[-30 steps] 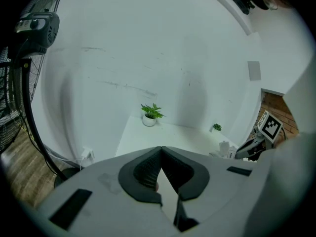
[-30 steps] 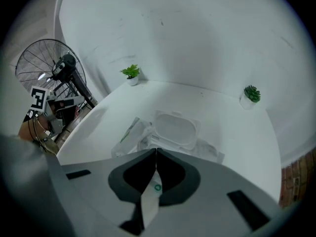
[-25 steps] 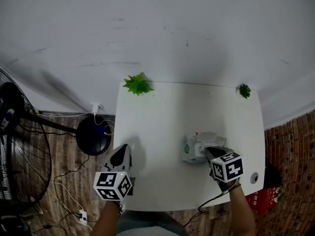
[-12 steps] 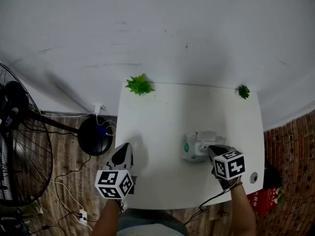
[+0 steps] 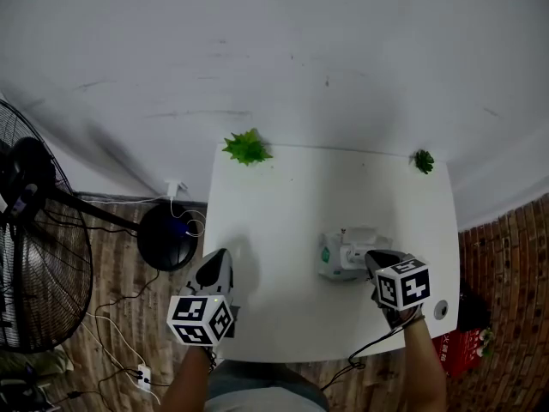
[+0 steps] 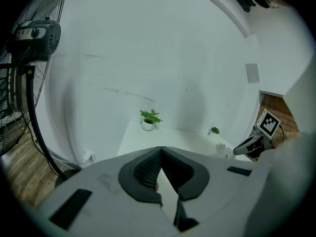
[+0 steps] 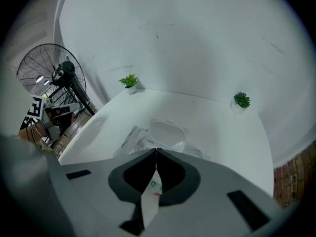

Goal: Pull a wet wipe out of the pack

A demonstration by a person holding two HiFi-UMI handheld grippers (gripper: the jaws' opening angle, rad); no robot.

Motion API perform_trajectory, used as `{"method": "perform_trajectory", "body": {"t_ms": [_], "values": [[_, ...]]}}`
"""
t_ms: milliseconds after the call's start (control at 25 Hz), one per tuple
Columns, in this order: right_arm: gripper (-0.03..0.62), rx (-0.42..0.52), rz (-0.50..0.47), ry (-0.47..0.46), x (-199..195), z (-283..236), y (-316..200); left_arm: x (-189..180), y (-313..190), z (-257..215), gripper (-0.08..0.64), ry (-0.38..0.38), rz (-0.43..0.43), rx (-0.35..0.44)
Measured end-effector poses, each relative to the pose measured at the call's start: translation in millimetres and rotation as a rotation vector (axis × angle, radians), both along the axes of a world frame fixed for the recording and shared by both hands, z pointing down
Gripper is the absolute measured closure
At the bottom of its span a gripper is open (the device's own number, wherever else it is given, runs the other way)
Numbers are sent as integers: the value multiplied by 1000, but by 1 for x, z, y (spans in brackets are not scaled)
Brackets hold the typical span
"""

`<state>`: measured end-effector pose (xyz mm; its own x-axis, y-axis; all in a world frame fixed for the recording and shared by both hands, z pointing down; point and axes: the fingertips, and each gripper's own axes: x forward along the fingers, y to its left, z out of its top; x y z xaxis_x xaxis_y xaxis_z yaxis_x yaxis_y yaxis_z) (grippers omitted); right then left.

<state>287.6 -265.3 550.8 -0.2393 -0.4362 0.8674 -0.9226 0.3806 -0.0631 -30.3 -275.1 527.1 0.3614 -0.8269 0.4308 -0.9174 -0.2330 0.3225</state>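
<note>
A: White tabletop (image 5: pixel 283 196), and on its near right part lies the wipe pack (image 5: pixel 340 256), its hard lid (image 7: pixel 167 132) flipped open toward the far side.

B: And the right gripper (image 5: pixel 371 257)?

A: Its tips sit at the pack's right end. In the right gripper view the jaws are pressed together at the tips and cover the pack's near edge. The pack's white printed face shows through the slit below them. Whether a wipe is pinched, I cannot tell.

B: The left gripper (image 5: pixel 217 257)?

A: At the near left edge, well apart from the pack, jaws pressed together on nothing.

B: Around them?

A: A leafy plant (image 5: pixel 247 147) at the far left corner, a small dark plant (image 5: pixel 424 160) at the far right corner, and a standing fan (image 5: pixel 39 230) off to the left of the tabletop.
</note>
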Motion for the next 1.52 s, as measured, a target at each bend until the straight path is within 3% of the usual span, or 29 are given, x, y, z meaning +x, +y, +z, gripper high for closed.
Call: {"method": "perform_trajectory", "body": {"t_ms": [880, 1520], "values": [[586, 56, 34, 21, 3, -19, -11, -17, 12, -1, 558, 1, -26, 3], [585, 147, 68, 26, 13, -60, -16, -16, 13, -20, 558, 10, -26, 44]]}}
